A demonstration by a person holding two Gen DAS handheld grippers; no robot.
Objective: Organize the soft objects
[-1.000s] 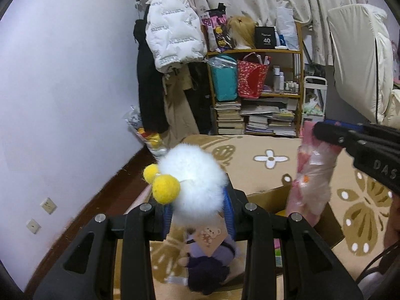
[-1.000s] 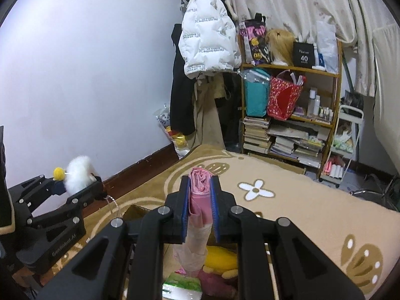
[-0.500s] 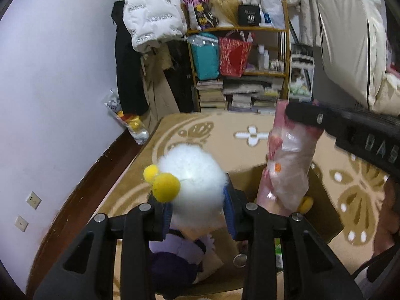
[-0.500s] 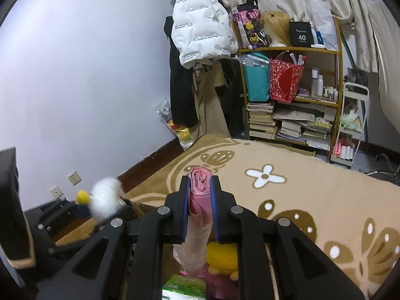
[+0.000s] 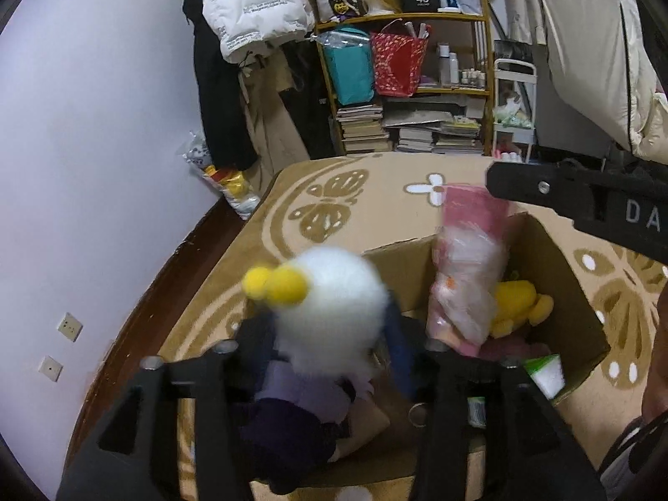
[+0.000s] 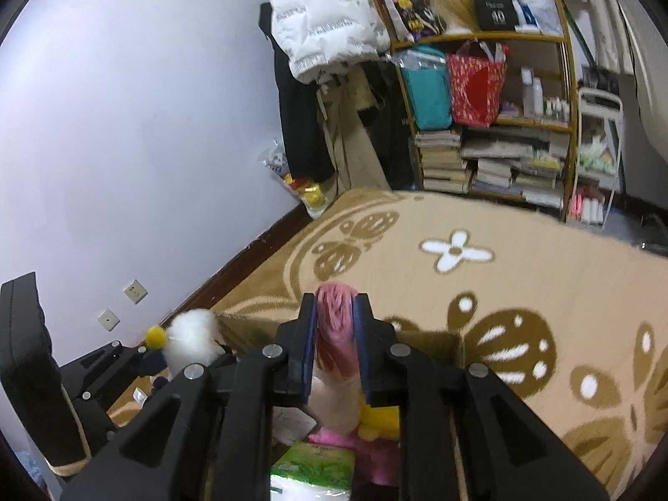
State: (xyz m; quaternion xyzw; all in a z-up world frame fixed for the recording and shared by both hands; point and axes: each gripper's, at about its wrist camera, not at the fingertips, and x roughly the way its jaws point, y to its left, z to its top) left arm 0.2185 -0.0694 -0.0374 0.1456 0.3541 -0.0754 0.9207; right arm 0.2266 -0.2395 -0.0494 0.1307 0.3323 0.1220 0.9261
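Whereas a second ago the white fluffy toy (image 5: 334, 304) was pinched tight between the pads of the left gripper (image 5: 334, 334), the jaws are now opening, and the toy is seen between them with the blue right-hand pad drawn off from its fur; whether the other pad still touches cannot be told. Both grippers are now seen lower, over the open cardboard box (image 5: 555, 259), which fills more of the view than before. The toy, with its yellow pompoms (image 5: 273, 282), is set just above a dark purple plush (image 5: 288, 413) at the near left of the box. The right gripper (image 6: 334, 334) is kept closed on the top of a pink plastic-wrapped pack (image 6: 336, 321), which hangs down into the box beside a yellow plush (image 5: 515, 300); a green tissue pack (image 6: 313, 469) is seen below it. The box is placed on a beige rug (image 6: 542, 267) with brown and white flower patterns. Beyond the rug, a wooden shelf (image 5: 417, 16) of books and bags is seen against the far wall, and a white puffer jacket (image 5: 254, 4) is hung to its left.
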